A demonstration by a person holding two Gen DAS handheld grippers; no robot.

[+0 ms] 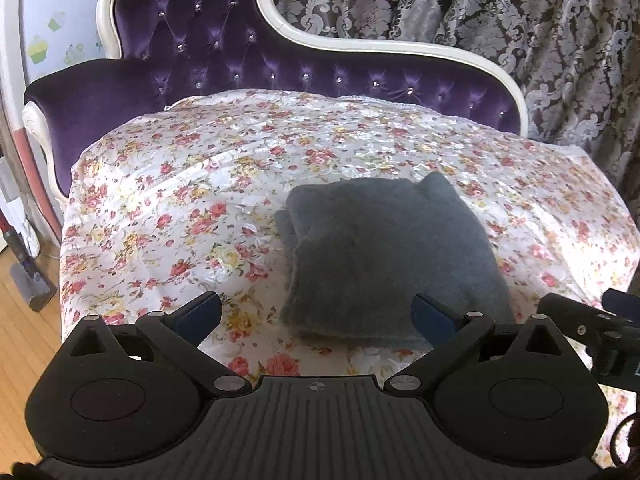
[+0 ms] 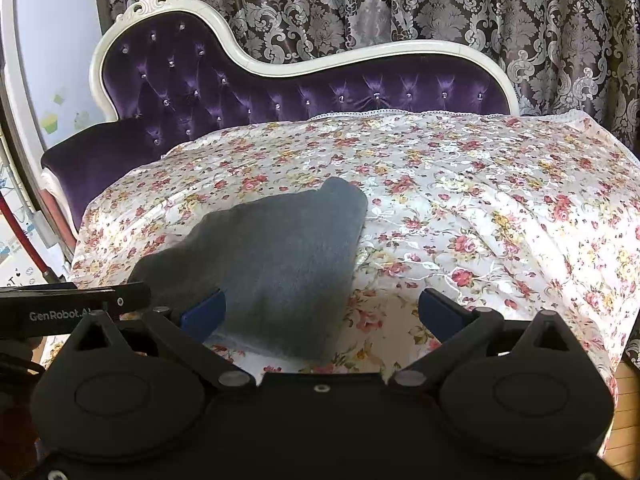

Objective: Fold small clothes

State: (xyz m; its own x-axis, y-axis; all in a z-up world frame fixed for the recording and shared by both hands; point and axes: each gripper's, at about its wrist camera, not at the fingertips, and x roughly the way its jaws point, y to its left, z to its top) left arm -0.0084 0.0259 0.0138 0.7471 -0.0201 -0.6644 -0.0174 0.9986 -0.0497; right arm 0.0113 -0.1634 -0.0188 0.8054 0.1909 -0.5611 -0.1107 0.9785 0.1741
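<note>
On the floral sheet [image 1: 168, 184] of the purple tufted chaise [image 1: 208, 44]: a folded grey garment [image 1: 384, 256] between two released grippers.

Near the front edge of the sheet, the grey garment lies as a compact, roughly square bundle, doubled layers showing along its left side, which suggests the fold is largely complete. The left gripper [image 1: 318, 312] hovers over the bundle's near left corner with its fingers spread wide and grasping nothing; one blue pad overlaps the cloth edge in view. The right gripper [image 2: 322, 314], equally spread and empty, sits at the near right corner, so each tool stands clear and lets the fabric settle flat. Patterned curtains [image 2: 400, 4] hang beyond the far backrest.
</note>
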